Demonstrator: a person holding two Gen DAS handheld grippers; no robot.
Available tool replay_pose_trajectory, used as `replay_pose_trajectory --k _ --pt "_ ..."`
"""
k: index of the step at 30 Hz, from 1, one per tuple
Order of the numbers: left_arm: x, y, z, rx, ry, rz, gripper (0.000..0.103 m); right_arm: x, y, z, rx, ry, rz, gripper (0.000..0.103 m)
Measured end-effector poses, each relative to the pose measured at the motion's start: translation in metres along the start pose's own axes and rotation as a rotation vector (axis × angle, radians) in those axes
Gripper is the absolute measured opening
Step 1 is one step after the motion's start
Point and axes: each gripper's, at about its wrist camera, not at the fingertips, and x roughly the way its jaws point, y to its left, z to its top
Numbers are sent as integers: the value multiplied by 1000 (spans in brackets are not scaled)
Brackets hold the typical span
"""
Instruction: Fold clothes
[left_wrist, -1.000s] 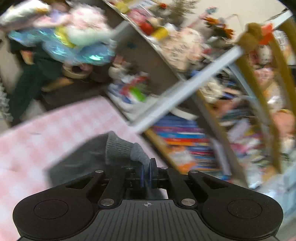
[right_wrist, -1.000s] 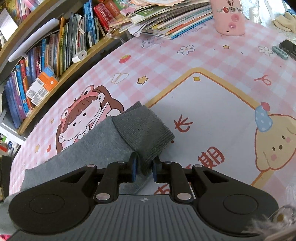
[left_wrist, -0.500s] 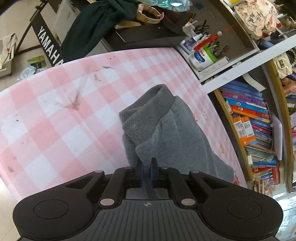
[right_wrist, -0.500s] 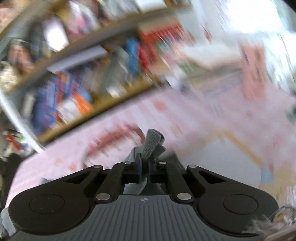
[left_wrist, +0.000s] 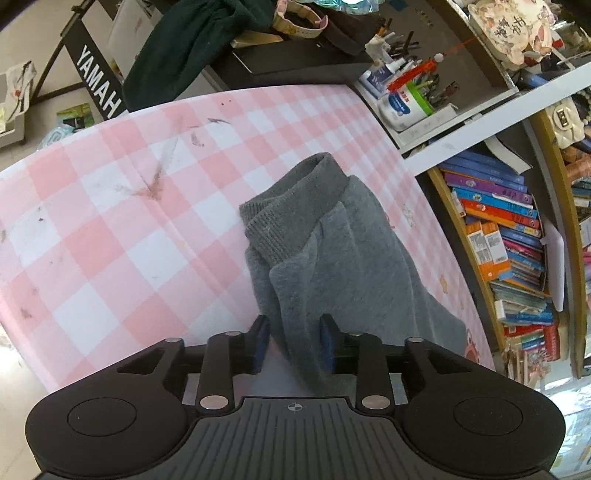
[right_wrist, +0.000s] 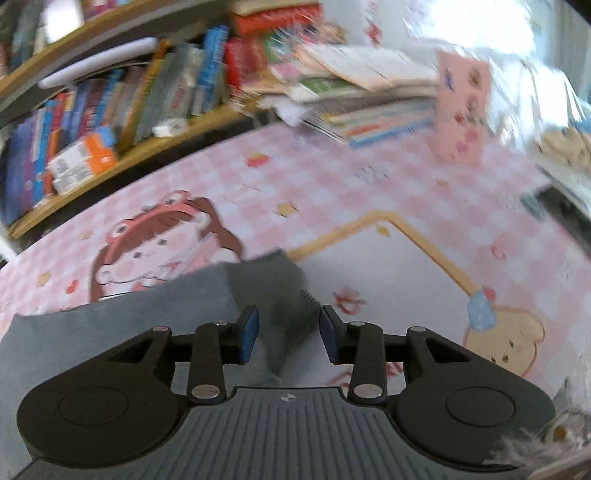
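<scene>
A grey garment (left_wrist: 332, 240) lies bunched on the pink checked tablecloth (left_wrist: 110, 221), its ribbed cuff (left_wrist: 295, 195) folded over at the far end. My left gripper (left_wrist: 294, 343) hovers low over the near end; its jaws are opening, with a fold of grey cloth loose between them. In the blurred right wrist view the same garment (right_wrist: 147, 325) spreads to the left, and another ribbed cuff (right_wrist: 277, 284) points away from me. My right gripper (right_wrist: 288, 334) is also opening, with a strip of cloth between the pads and gaps on both sides.
A bookshelf (left_wrist: 498, 240) runs along the table's right edge, with bottles and pens (left_wrist: 402, 103) on a higher shelf. Beyond the far edge stands a black keyboard with dark green cloth (left_wrist: 192, 40) on it. A book stack (right_wrist: 369, 96) and pink box (right_wrist: 461, 99) sit at the table's back.
Both grippers were shut on the grey cloth and now stand apart. The left one came down and laid the cuff end on the table. The right view swung and is still blurred.
</scene>
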Motion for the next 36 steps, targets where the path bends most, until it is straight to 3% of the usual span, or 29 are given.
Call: replay_pose_trajectory --k 2,6,11,22,28,30,36 --pt "2 -2 0 -6 -2 -7 35 -6 22 -5 -87 -8 35 42" --pt "6 -6 0 -7 -10 -5 36 -13 70 -16 -301 -27 107 45" --pt "7 3 1 -108 -37 -36 35 -24 111 -27 -504 -95 122 48" --pt "10 13 2 -242 -56 -74 30 -30 131 -35 -561 -83 186 48" --pt "10 14 1 -250 -59 -71 23 -14 115 -35 -435 11 179 47" --pt "11 18 0 -258 -59 -71 16 -12 109 -35 -405 21 185 47" --pt "14 17 1 -247 -59 -67 9 -15 127 -46 -497 49 307 46"
